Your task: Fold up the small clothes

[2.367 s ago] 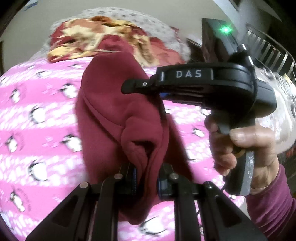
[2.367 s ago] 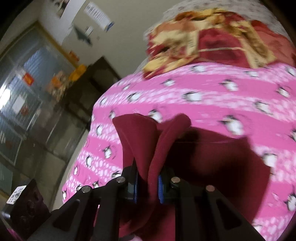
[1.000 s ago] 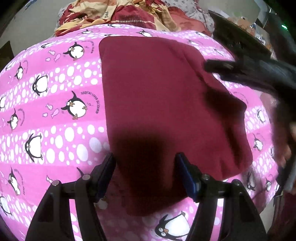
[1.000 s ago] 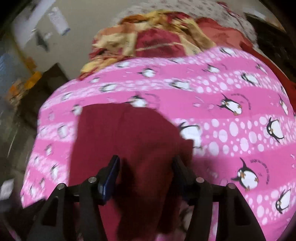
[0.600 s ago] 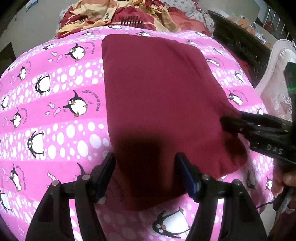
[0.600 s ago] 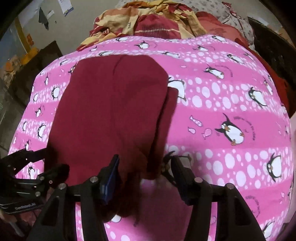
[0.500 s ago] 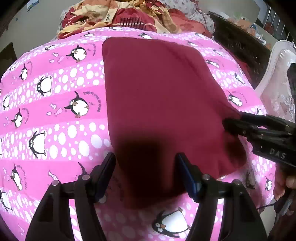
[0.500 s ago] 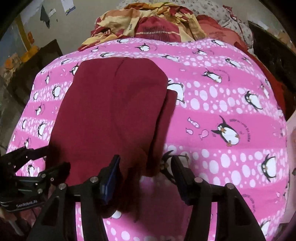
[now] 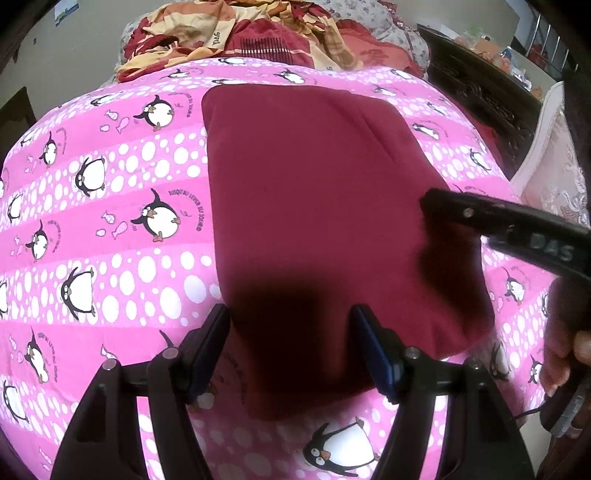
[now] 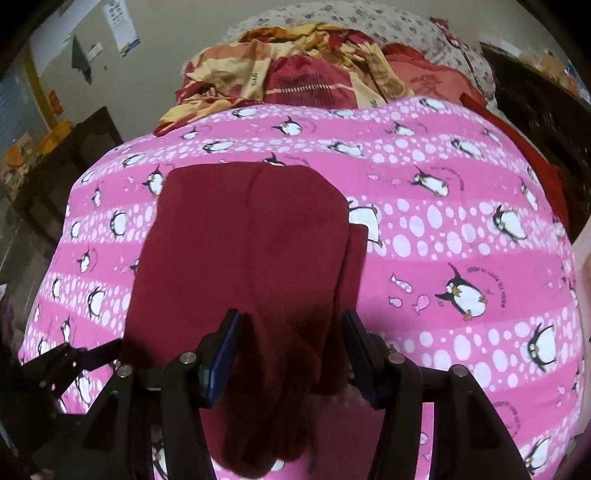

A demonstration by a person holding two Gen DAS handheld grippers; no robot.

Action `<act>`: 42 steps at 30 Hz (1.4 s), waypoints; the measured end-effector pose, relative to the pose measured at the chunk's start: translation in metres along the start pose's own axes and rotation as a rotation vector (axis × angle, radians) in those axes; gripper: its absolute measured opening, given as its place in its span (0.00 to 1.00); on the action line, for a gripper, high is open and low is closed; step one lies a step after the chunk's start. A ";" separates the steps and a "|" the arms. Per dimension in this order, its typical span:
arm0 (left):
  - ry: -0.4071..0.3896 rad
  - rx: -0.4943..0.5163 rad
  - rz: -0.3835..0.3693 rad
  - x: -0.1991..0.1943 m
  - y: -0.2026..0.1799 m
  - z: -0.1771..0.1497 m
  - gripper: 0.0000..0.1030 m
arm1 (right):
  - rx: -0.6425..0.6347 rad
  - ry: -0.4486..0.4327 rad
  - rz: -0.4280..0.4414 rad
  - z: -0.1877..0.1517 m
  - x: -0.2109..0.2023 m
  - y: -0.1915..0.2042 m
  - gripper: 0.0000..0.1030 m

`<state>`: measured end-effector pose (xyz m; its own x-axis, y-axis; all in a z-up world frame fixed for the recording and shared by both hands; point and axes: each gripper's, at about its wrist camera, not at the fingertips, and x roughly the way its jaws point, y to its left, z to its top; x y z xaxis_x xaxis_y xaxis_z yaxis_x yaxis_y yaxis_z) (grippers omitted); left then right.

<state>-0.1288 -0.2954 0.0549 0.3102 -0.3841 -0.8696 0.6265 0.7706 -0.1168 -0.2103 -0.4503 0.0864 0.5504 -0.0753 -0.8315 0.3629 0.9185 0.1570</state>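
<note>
Right wrist view alone shows the maroon garment [image 10: 240, 251] layered edge; both grippers' fingers [image 9: 218, 339] spread, empty.

Bright even light, fisheye-bent edges, dark shadow under tongs

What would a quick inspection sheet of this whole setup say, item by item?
Surface: pink penguin-print blanket, spread flat on a bed.
Job's things: maroon garment, lying folded on the blanket, with a lower layer sticking out along its right edge in the right wrist view.
Clutter: heap of red and yellow bedding at the far end.
Grippers: left gripper open, fingers either side of the garment's near edge; right gripper open, likewise.
Cables: a thin dark cord near the person's hand.
Surroundings: dark wooden furniture to the right, papers on the wall.
</note>
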 end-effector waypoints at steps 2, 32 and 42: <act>0.001 -0.002 -0.002 0.001 0.000 0.001 0.67 | 0.017 0.018 0.010 -0.002 0.009 -0.005 0.58; -0.014 -0.135 -0.105 0.004 0.027 0.010 0.76 | 0.014 0.016 0.082 -0.025 0.007 -0.015 0.23; -0.023 -0.195 -0.186 0.014 0.042 0.020 0.83 | 0.166 -0.075 0.175 -0.022 0.004 -0.044 0.77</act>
<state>-0.0838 -0.2786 0.0478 0.2207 -0.5380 -0.8135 0.5254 0.7683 -0.3655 -0.2412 -0.4823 0.0645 0.6675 0.0456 -0.7432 0.3718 0.8444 0.3857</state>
